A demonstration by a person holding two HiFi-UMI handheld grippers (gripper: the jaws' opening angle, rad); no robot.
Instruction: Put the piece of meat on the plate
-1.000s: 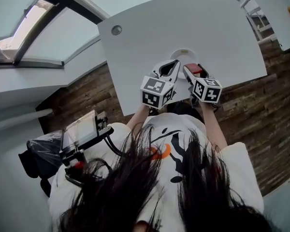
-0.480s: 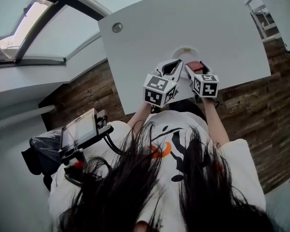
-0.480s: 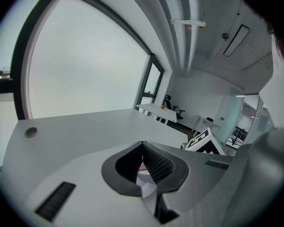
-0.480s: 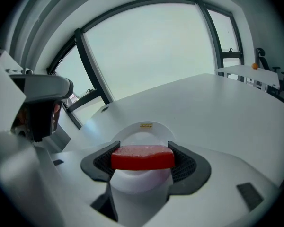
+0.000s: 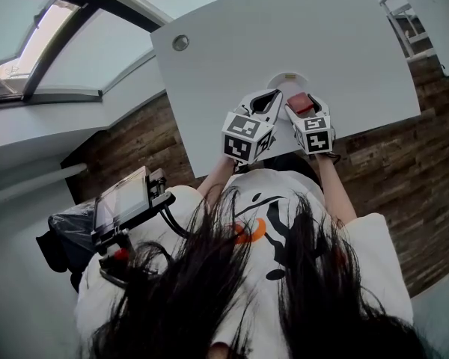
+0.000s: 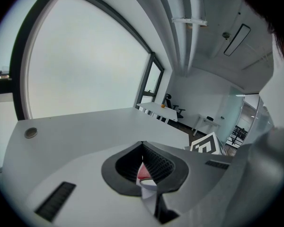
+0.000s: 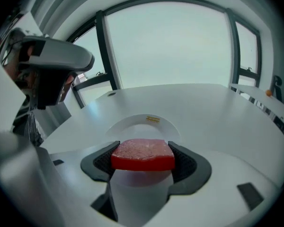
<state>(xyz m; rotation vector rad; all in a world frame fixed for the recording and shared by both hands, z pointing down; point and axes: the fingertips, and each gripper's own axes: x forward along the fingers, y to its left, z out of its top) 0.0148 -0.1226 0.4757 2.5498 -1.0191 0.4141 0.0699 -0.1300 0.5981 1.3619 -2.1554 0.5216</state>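
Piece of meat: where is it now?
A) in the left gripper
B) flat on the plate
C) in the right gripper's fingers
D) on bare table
C: the piece of meat sits clamped between the fingers of the right gripper, the plate beyond it.

Setting: office-type room, open plan, possibly an office lab.

Evidence:
- Large white desk [image 5: 299, 43] with a round cable grommet [image 5: 180, 43] set in its top; wood-plank floor [image 5: 127, 152] below it.
- Tall windows [image 7: 170, 41] in dark frames along one wall.
- More white desks [image 6: 157, 109] stand well apart across the room, with a dark office chair [image 6: 170, 100] beside one.
- Ceiling has exposed white pipes [image 6: 180, 27] and one long linear lamp [image 6: 240, 33].
- Glass partition [image 6: 236, 110] at the far side; what lies behind it is unclear.
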